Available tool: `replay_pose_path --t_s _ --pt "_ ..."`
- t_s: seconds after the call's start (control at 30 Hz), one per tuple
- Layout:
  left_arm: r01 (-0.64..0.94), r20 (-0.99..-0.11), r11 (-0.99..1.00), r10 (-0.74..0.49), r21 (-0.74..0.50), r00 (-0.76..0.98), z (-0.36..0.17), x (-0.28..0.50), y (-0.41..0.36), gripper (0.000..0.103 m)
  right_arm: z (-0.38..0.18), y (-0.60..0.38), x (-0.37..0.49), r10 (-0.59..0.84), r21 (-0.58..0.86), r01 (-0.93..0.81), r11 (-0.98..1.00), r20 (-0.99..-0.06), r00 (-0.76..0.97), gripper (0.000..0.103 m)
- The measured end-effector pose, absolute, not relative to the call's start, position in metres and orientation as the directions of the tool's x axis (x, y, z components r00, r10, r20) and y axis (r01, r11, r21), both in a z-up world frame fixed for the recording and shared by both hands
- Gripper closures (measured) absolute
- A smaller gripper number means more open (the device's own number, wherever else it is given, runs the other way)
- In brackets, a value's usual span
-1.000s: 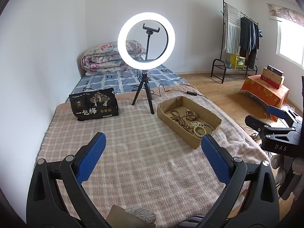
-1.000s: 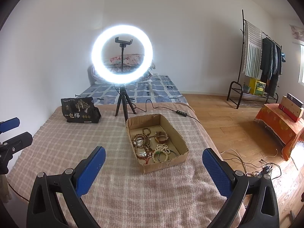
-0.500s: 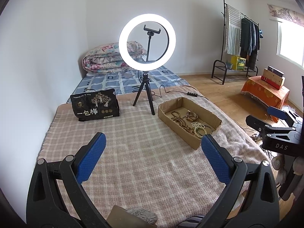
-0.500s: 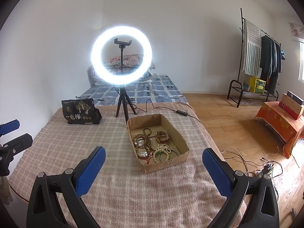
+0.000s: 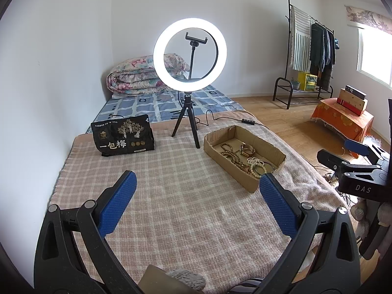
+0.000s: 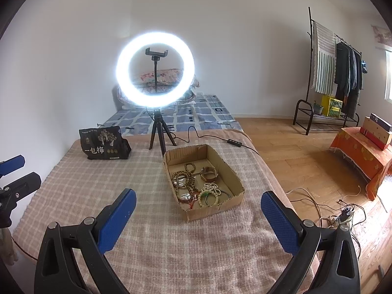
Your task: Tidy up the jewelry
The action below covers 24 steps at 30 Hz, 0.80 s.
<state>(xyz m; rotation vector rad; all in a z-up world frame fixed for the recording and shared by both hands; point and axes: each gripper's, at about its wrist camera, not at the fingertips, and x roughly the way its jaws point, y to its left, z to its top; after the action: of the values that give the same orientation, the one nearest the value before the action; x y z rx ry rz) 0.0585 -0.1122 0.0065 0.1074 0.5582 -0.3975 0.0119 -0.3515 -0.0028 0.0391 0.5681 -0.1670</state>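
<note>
An open cardboard box [image 5: 267, 147] [image 6: 235, 178] lies on the checked blanket, right of middle. It holds several bead bracelets [image 6: 209, 193], a brown bead string [image 6: 185, 175] [image 5: 230, 153] and a wide bangle [image 6: 209, 173] [image 5: 247, 150]. My left gripper [image 5: 196, 203] is open and empty, above the blanket and short of the box. My right gripper [image 6: 197, 210] is open and empty, just short of the box's near end; it also shows at the right edge of the left wrist view [image 5: 352, 161].
A lit ring light on a tripod [image 5: 189, 54] [image 6: 155, 69] stands behind the box, its cable trailing right. A black printed bag [image 5: 122, 138] [image 6: 103, 143] stands at the back left. The blanket's right edge [image 6: 276, 178] drops to a wooden floor with cables [image 6: 325, 208].
Both views have shifted slightly: the box and ring light sit a little lower in frame, so both grippers have tilted or lifted a bit. Both stay open and empty.
</note>
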Motion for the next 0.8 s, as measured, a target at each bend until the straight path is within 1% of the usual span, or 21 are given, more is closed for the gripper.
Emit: replay_pose_path --t_s 0.67,0.8 --pt "0.393 -0.534 0.920 -0.336 -0.007 0.776 0.0060 0.0580 -0.1116 0.001 -0.0070 -0.3479 0.0120 -0.137 -0.011 0.157 0.987 -0.550 0.824 0.000" --pt "0.367 -0.516 0.930 -0.309 0.010 0.799 0.0077 0.0573 -0.1068 0.001 -0.0096 -0.3461 0.0123 -0.142 -0.022 0.157 0.987 -0.557 0.818 0.000"
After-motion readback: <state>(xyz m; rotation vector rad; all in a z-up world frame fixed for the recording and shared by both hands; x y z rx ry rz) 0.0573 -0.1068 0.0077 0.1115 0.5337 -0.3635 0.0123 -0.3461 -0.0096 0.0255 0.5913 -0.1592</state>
